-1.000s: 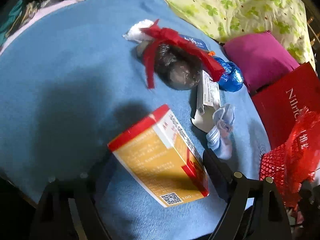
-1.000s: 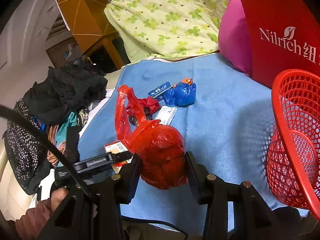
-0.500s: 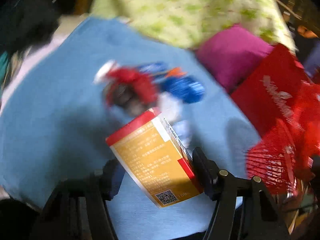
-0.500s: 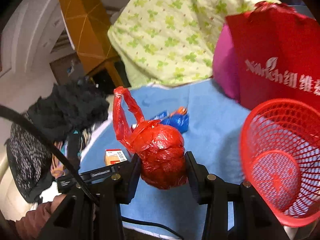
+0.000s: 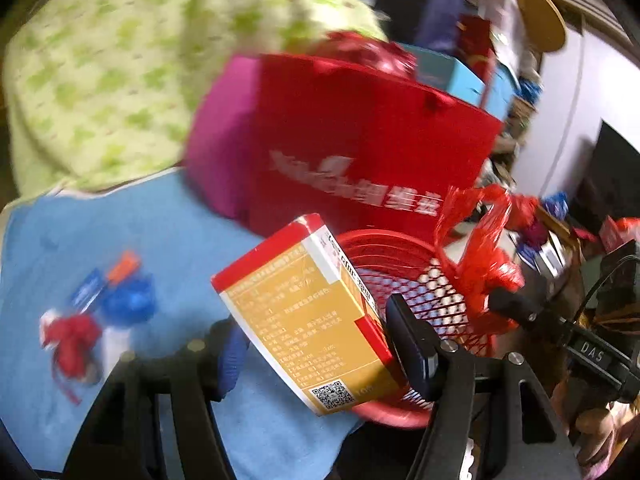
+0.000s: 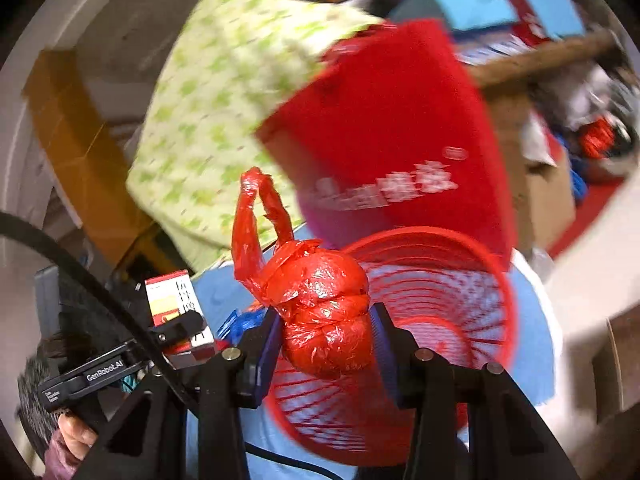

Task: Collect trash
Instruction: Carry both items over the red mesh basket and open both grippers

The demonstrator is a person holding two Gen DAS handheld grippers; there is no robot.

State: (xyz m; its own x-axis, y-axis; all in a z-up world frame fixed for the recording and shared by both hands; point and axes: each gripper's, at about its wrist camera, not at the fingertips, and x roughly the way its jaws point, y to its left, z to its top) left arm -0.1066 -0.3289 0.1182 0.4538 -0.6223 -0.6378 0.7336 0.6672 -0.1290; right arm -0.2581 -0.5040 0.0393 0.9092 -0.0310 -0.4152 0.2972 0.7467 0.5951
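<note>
My left gripper is shut on an orange box with a red top and holds it tilted above the near rim of the red mesh basket. In the right wrist view my right gripper has a knotted red plastic bag between its pads, which still touch it as the jaws begin opening. The bag hangs over the basket's mouth. On the blue cloth, at the left, lie a blue wrapper and a red-ribboned bundle. The picture is blurred.
A red shopping bag and a pink cushion stand right behind the basket. A green-patterned blanket fills the back left. Cluttered boxes and shelves crowd the right. The basket sits at the cloth's right edge.
My left gripper closed on the box, lifted it off the cloth and swung right to the basket. My right gripper carried the red bag right, from beside the basket to over its mouth.
</note>
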